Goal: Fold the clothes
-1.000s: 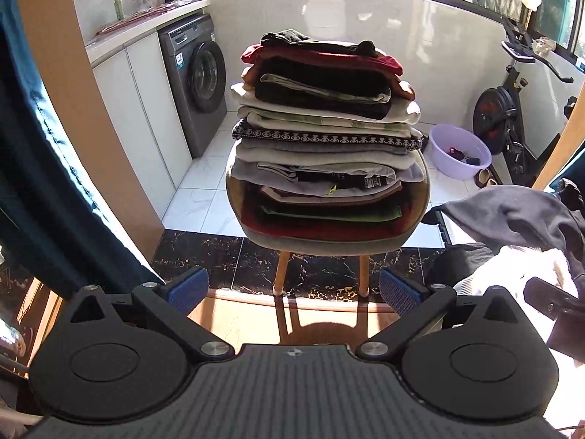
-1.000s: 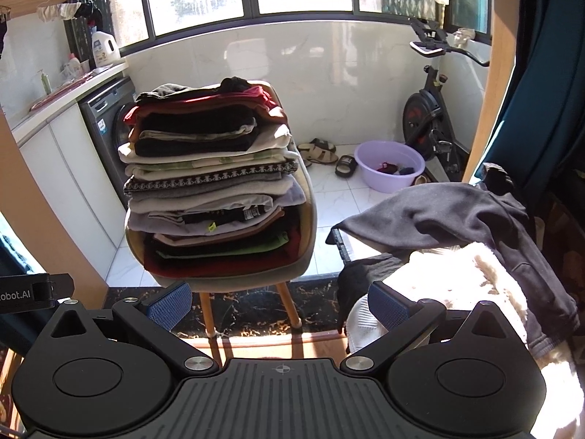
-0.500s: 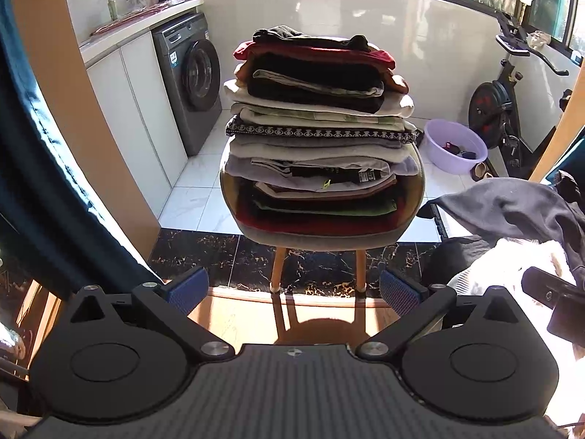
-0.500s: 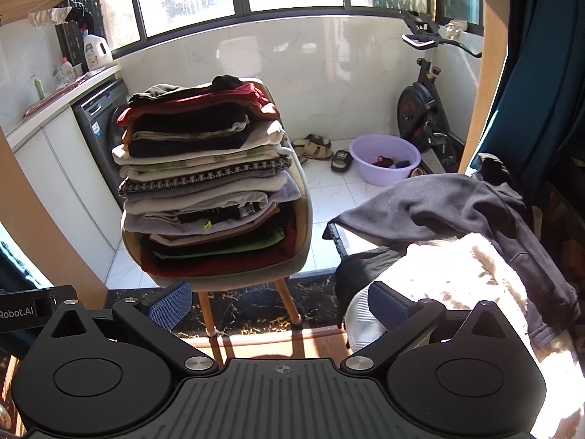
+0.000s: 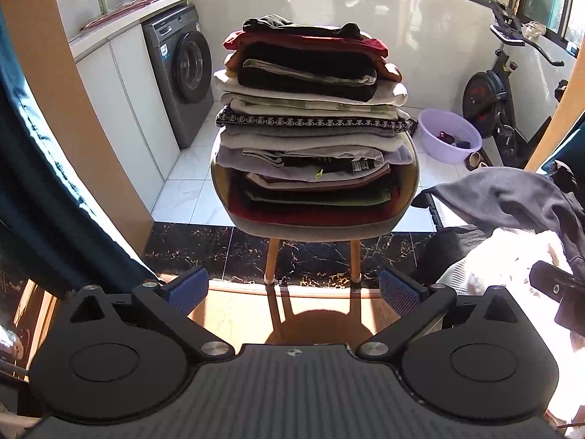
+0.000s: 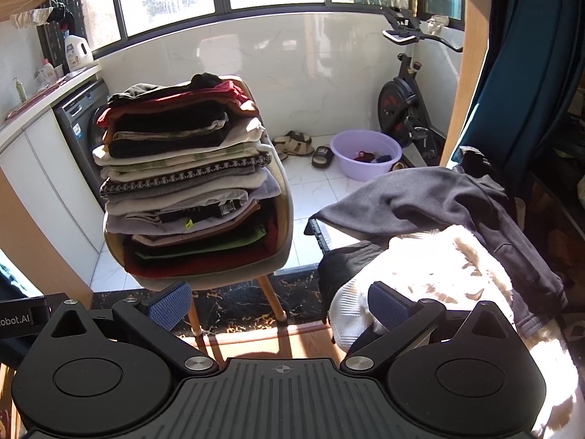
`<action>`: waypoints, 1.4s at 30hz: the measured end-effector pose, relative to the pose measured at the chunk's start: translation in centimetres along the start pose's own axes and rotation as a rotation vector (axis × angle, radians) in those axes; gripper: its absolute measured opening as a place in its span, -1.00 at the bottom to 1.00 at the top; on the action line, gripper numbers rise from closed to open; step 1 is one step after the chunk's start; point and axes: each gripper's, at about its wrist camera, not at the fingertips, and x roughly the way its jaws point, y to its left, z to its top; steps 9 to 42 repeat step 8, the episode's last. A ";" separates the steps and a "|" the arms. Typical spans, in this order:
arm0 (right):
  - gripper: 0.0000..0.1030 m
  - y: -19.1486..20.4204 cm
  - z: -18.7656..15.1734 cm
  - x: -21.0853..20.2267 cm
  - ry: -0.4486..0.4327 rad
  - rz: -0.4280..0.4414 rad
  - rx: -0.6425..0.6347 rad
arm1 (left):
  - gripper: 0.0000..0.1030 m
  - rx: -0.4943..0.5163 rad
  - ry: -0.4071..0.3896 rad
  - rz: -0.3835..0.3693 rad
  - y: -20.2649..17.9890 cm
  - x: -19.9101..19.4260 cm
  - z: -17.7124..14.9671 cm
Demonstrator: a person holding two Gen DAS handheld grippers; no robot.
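- Left wrist view: the left gripper has its 2 blue-padded fingers spread wide, with nothing between them, above a sunlit wooden floor strip.
- Straight ahead of it stands a grey upholstered chair on wooden legs, bearing a tall stack of folded clothes in red, black, cream, grey and green layers.
- Left of the chair is a grey front-loading washing machine under a white counter.
- Right of the chair, on the white tiles, sits a lilac plastic basin, and beyond it a black exercise bike.
- Right of the chair and nearer the camera lies a heap of unfolded clothes: a dark grey hooded garment draped over a white fluffy garment.
- Right wrist view: the right gripper also has its fingers spread apart, gripping nothing; its right finger appears in front of the white fluffy garment, contact unclear.
- The chair with the folded stack stands to the left; the dark grey hooded garment lies right of the chair.
- Behind the chair are sandals and the basin.
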 end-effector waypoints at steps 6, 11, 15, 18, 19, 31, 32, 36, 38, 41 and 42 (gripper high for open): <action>0.98 0.1 -0.1 -0.3 -0.002 -0.002 -0.005 | 0.98 0.007 -0.002 -0.006 -0.1 -0.1 0.0; 0.98 0.3 -0.1 -0.4 -0.002 -0.001 -0.010 | 0.98 0.007 -0.002 -0.008 0.0 -0.1 0.0; 0.98 0.3 -0.1 -0.4 -0.002 -0.001 -0.010 | 0.98 0.007 -0.002 -0.008 0.0 -0.1 0.0; 0.98 0.3 -0.1 -0.4 -0.002 -0.001 -0.010 | 0.98 0.007 -0.002 -0.008 0.0 -0.1 0.0; 0.98 0.3 -0.1 -0.4 -0.002 -0.001 -0.010 | 0.98 0.007 -0.002 -0.008 0.0 -0.1 0.0; 0.98 0.3 -0.1 -0.4 -0.002 -0.001 -0.010 | 0.98 0.007 -0.002 -0.008 0.0 -0.1 0.0; 0.98 0.3 -0.1 -0.4 -0.002 -0.001 -0.010 | 0.98 0.007 -0.002 -0.008 0.0 -0.1 0.0; 0.98 0.3 -0.1 -0.4 -0.002 -0.001 -0.010 | 0.98 0.007 -0.002 -0.008 0.0 -0.1 0.0; 0.98 0.3 -0.1 -0.4 -0.002 -0.001 -0.010 | 0.98 0.007 -0.002 -0.008 0.0 -0.1 0.0; 0.98 0.3 -0.1 -0.4 -0.002 -0.001 -0.010 | 0.98 0.007 -0.002 -0.008 0.0 -0.1 0.0; 0.98 0.3 -0.1 -0.4 -0.002 -0.001 -0.010 | 0.98 0.007 -0.002 -0.008 0.0 -0.1 0.0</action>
